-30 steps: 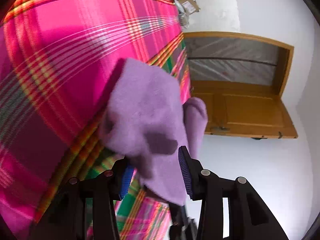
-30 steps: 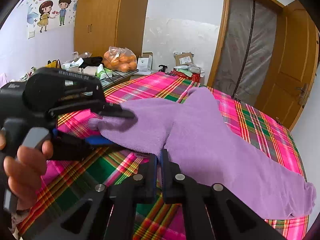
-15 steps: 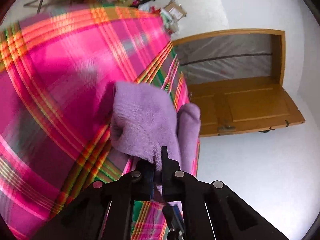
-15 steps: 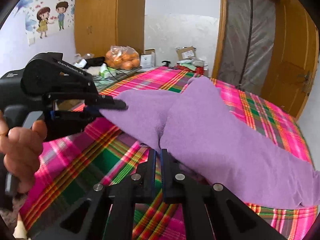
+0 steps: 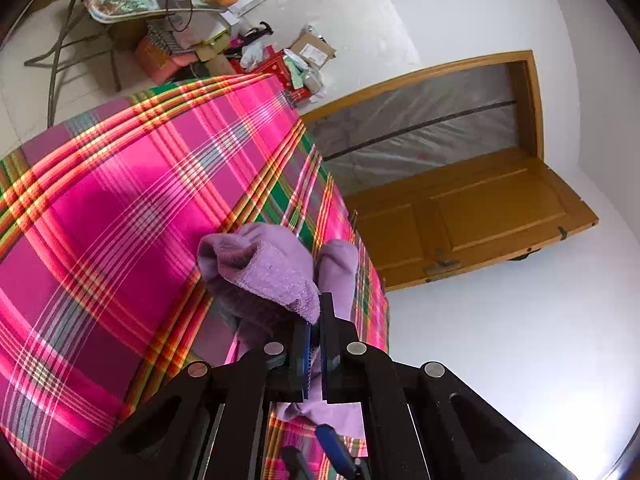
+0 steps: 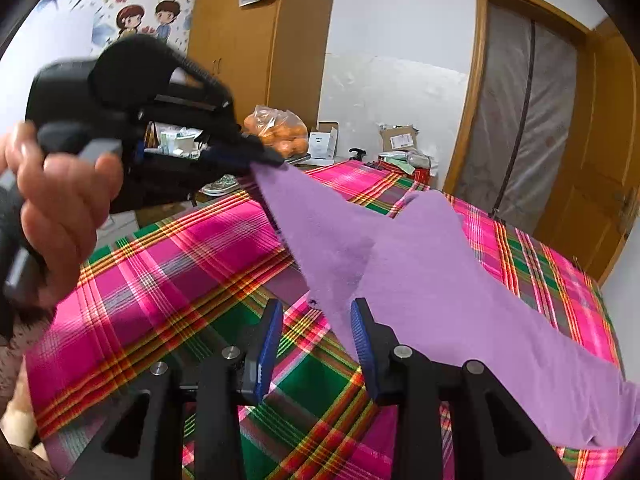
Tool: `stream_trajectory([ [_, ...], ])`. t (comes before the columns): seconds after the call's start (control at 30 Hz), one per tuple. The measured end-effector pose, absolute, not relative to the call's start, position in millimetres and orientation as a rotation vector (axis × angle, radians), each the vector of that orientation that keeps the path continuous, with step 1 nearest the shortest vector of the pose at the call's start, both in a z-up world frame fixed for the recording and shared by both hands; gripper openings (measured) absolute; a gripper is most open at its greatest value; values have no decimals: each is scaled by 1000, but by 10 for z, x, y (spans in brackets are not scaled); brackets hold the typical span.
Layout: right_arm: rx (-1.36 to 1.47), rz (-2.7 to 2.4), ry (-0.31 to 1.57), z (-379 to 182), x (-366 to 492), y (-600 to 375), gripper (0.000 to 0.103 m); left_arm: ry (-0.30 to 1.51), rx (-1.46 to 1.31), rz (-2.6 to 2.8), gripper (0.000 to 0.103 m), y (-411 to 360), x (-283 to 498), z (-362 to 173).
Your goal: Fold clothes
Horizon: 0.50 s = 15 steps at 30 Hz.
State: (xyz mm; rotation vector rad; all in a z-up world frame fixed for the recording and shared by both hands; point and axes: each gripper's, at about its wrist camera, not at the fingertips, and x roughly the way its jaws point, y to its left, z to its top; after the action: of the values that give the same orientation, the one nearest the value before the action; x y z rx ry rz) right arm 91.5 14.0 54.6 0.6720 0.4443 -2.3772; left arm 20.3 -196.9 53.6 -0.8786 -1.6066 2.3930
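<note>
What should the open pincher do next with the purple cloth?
Probably close the right gripper on the purple cloth edge lying between its open fingers. The left gripper already pinches one corner and lifts it off the plaid bed; a second grip would spread it.

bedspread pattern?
The bedspread is plaid: hot pink with green blocks and yellow-red stripes. Clearest in the right wrist view.

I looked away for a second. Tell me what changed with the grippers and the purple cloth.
The right gripper opened and let go of the purple cloth. The left gripper, open a second ago, shut on a cloth corner and lifted it. The rest of the cloth still lies on the plaid cover.
</note>
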Motion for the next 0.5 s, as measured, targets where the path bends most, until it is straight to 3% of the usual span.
stream_trajectory([
  [0.23, 712, -2417, 602, 430, 677, -159, 35, -1562, -870, 2418, 3, -1964, 234, 625],
  [0.33, 752, -2446, 593, 416, 599, -140, 30, -1566, -872, 2420, 3, -1977, 243, 621],
  [0.37, 763, -2459, 586, 418, 576, -122, 25, -1567, -874, 2420, 3, -1981, 244, 619],
  [0.43, 786, -2484, 571, 421, 530, -88, 4, -1569, -875, 2418, 3, -1991, 244, 617],
  [0.5, 810, -2510, 557, 424, 484, -53, 2, -1570, -870, 2419, 3, -1997, 255, 633],
])
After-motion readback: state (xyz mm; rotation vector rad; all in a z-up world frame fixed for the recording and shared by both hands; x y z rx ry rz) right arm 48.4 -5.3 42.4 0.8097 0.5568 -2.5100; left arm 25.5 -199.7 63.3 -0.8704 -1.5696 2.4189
